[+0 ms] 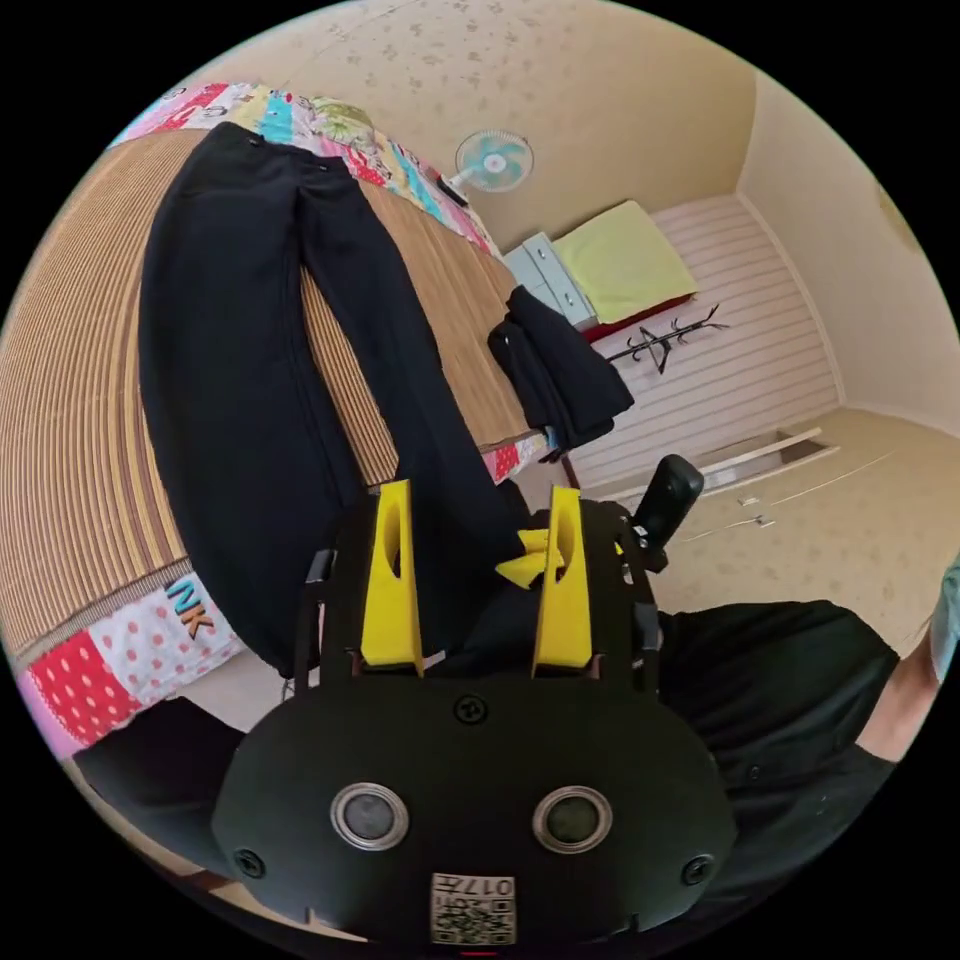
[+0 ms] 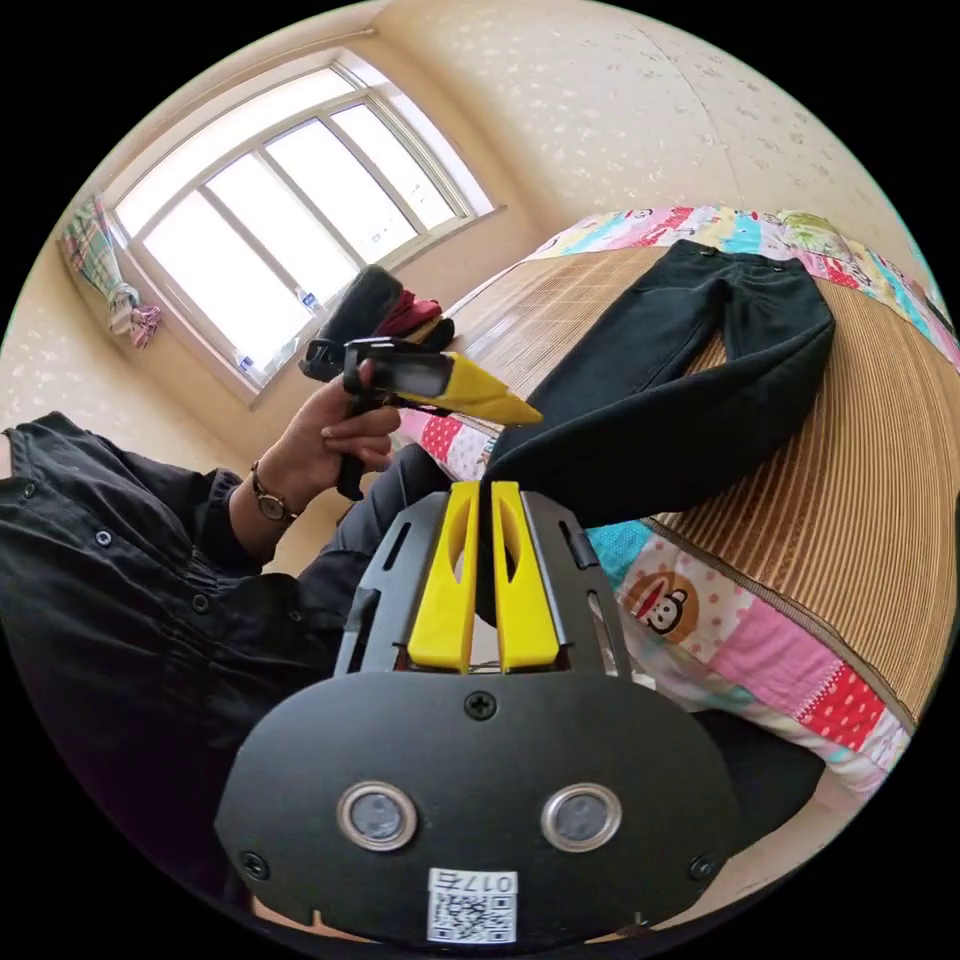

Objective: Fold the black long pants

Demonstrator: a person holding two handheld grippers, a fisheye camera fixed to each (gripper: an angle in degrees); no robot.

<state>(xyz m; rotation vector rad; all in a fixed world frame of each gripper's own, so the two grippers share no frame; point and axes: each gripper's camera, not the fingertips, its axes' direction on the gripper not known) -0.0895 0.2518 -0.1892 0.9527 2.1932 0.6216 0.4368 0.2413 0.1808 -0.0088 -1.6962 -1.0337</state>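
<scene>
The black long pants [image 1: 250, 380] lie spread on the bamboo mat [image 1: 70, 450]. Right gripper [image 2: 484, 492] pinches a leg hem between closed jaws; left gripper [image 1: 480, 515] gapes wide, a leg running beyond its fingertips.

In the left gripper view the left gripper [image 1: 480, 540] holds its yellow jaws parallel and well apart, and the tips of the right gripper's yellow jaws show just beside its right-hand jaw. In the right gripper view the right gripper [image 2: 483, 492] has its jaws pressed nearly together, with dark cloth running between them. Beyond it, the person's left hand [image 2: 335, 435], a watch on its wrist, grips the left gripper's handle.
</scene>
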